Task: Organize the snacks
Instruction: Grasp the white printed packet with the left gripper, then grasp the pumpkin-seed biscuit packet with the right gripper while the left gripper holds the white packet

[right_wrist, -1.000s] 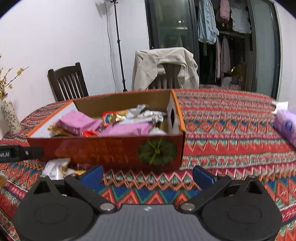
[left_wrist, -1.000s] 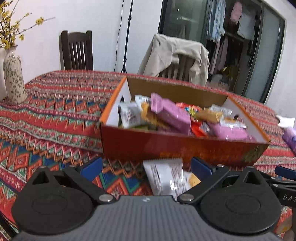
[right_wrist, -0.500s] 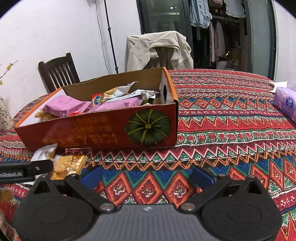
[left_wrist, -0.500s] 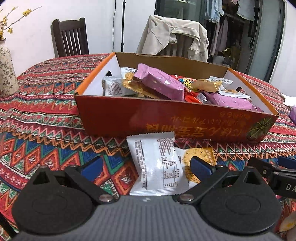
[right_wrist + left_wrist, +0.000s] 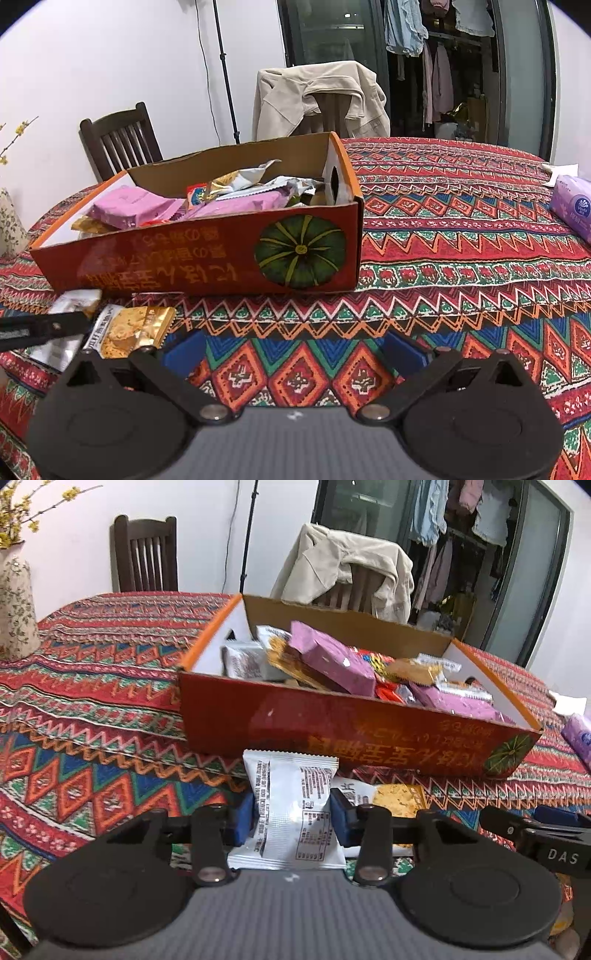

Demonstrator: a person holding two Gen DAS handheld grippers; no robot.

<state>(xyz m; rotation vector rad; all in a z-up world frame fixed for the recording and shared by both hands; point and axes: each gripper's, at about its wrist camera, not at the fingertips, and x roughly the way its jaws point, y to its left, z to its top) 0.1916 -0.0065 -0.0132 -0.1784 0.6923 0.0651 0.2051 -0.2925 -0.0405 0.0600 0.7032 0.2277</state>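
Observation:
An orange-red cardboard box (image 5: 332,731) with a pumpkin picture (image 5: 299,251) holds several snack packets, pink, gold and white. In front of it on the patterned cloth lies a white snack packet (image 5: 291,797). My left gripper (image 5: 293,823) has its jaws closing, and both blue pads press the packet's sides. A gold cracker packet (image 5: 397,799) lies just right of it, also visible in the right wrist view (image 5: 129,328). My right gripper (image 5: 293,350) is open over bare cloth, with nothing between its fingers, right of the gold packet.
A flowered vase (image 5: 14,605) stands at the table's left edge. A purple tissue pack (image 5: 572,206) and a white tissue (image 5: 561,170) lie at the far right. Behind the table are a dark wooden chair (image 5: 146,554) and a chair draped with a beige jacket (image 5: 317,96).
The left gripper's jaws went from wide open to pressed on the white packet, after drawing closer to it. The right gripper stayed open and came nearer the gold packet.

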